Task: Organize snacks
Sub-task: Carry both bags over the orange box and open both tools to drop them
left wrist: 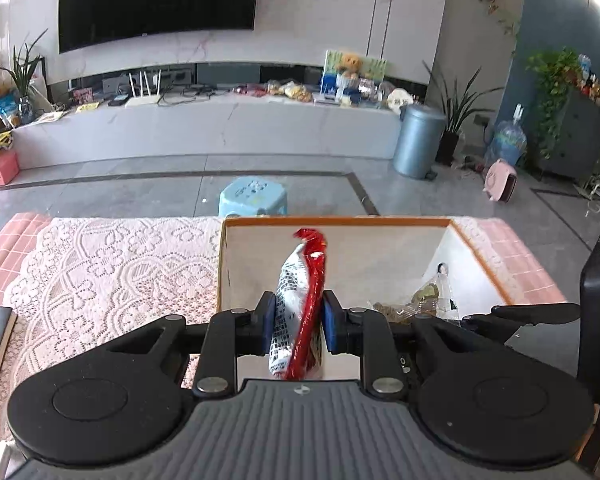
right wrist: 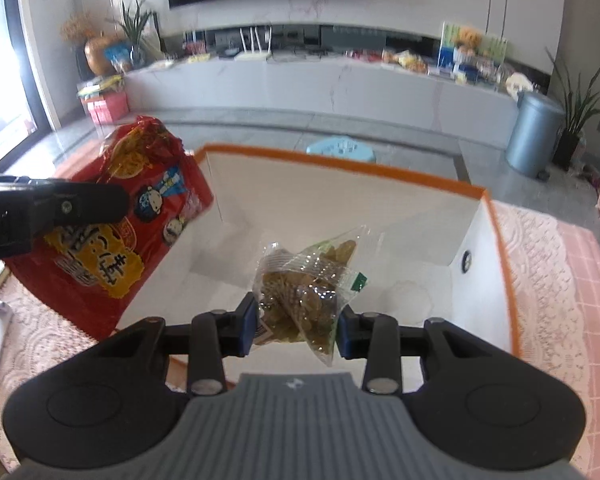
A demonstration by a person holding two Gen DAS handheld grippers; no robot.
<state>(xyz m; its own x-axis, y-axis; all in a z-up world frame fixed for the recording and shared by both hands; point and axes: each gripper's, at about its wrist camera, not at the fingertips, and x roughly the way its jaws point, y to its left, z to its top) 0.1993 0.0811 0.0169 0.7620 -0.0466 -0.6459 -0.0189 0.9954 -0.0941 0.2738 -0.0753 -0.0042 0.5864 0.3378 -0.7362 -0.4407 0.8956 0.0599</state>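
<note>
The red crinkly foil snack bag with cartoon faces and a white printed back (left wrist: 300,300) sits edge-on between the blue pads of the left gripper (left wrist: 299,322), which pinches it at mid-length; its twisted top points to 12 o'clock, over the near left part of the white cardboard box with an orange rim (left wrist: 340,222). In the right wrist view the same bag (right wrist: 148,216) shows its broad printed face at 9 o'clock, hanging over the box's left wall (right wrist: 496,240). The clear plastic packet of brown-green dried snacks (right wrist: 304,284) is squeezed between the pads of the right gripper (right wrist: 296,326), jaws pressed in on it, above the box's bare white floor near centre; from the left wrist it shows at 3 o'clock, low in the box (left wrist: 432,296). The box stands on a white lace cloth (left wrist: 112,276) laid over a pink checked tablecloth (left wrist: 528,268). Beyond the box at 12 o'clock a light blue plastic stool (left wrist: 254,196) stands on the grey tiled floor; at 2 o'clock is a grey-blue metal bin (left wrist: 418,140)
</note>
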